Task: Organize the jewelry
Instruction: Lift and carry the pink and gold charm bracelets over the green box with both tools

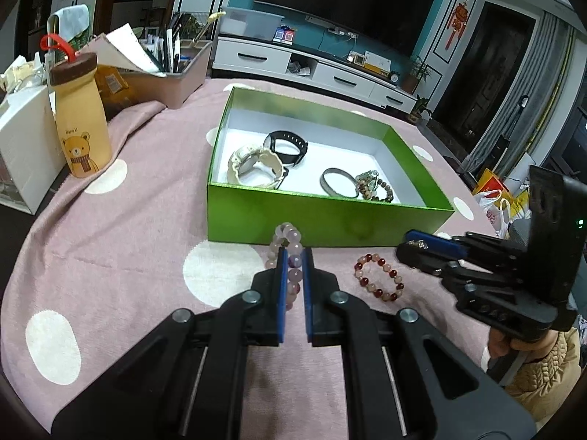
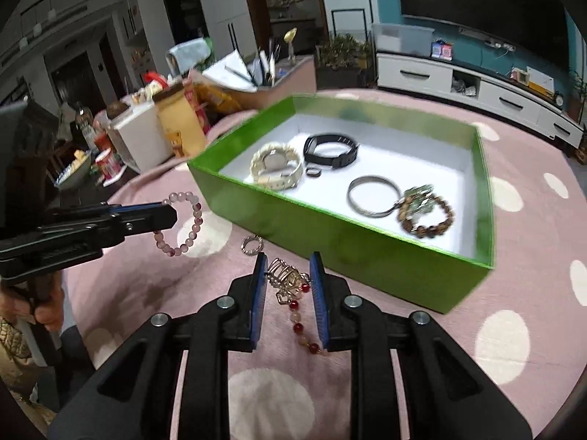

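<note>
Both grippers are black plastic with blue finger pads and silver screws. At four o'clock in the left view, bare fingers and a tan quilted sleeve show.

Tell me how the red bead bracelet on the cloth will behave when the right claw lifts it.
The red bead bracelet will probably sag rather than hold its ring shape, like the pale bracelet hanging from the left claw. Its round glossy beads may slip between the right claw pads. It looks light.

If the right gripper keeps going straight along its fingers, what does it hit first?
Probably the gold ornament between the open right gripper fingers, then the green box wall. Depth is unclear.
</note>
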`<act>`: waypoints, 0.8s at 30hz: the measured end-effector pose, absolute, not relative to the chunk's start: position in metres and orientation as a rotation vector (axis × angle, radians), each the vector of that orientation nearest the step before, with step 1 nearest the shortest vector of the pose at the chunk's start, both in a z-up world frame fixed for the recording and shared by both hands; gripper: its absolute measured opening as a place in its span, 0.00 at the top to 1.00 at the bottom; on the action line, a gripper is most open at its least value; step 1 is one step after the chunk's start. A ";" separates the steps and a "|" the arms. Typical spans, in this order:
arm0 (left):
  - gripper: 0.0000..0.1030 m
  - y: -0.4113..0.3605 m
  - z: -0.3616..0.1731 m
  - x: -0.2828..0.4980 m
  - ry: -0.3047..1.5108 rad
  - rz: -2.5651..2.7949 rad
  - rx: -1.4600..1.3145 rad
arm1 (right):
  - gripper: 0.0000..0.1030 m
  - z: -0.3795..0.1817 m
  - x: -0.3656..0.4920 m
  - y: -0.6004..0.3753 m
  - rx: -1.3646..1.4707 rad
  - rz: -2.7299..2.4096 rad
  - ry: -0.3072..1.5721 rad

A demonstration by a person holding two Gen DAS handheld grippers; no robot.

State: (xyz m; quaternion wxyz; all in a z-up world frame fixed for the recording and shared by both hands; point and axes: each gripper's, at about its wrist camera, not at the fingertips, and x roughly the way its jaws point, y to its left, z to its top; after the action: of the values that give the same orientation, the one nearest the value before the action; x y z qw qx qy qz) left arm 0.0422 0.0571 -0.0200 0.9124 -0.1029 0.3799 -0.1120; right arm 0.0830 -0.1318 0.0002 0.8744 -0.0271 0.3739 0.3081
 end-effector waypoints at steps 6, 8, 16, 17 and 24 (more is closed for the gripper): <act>0.93 0.053 -0.004 0.043 0.752 -0.231 -0.189 | 0.77 0.026 0.078 -0.159 -0.018 0.596 0.721; 0.93 0.052 0.003 0.045 0.741 -0.231 -0.183 | 0.77 0.033 0.079 -0.165 -0.012 0.581 0.705; 0.93 0.044 0.029 0.061 0.706 -0.240 -0.160 | 0.77 0.053 0.082 -0.184 0.008 0.552 0.659; 0.93 0.042 0.032 0.064 0.701 -0.241 -0.154 | 0.77 0.055 0.083 -0.185 0.009 0.548 0.654; 0.93 0.028 0.047 0.086 0.693 -0.243 -0.130 | 0.77 0.070 0.096 -0.190 0.025 0.523 0.623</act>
State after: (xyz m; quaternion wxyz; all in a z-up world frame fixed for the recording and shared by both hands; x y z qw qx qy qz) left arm 0.0862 0.0283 0.0466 0.9312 -0.0634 0.3387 -0.1187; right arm 0.0955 -0.1901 0.0702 0.9185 0.0121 0.3027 0.2542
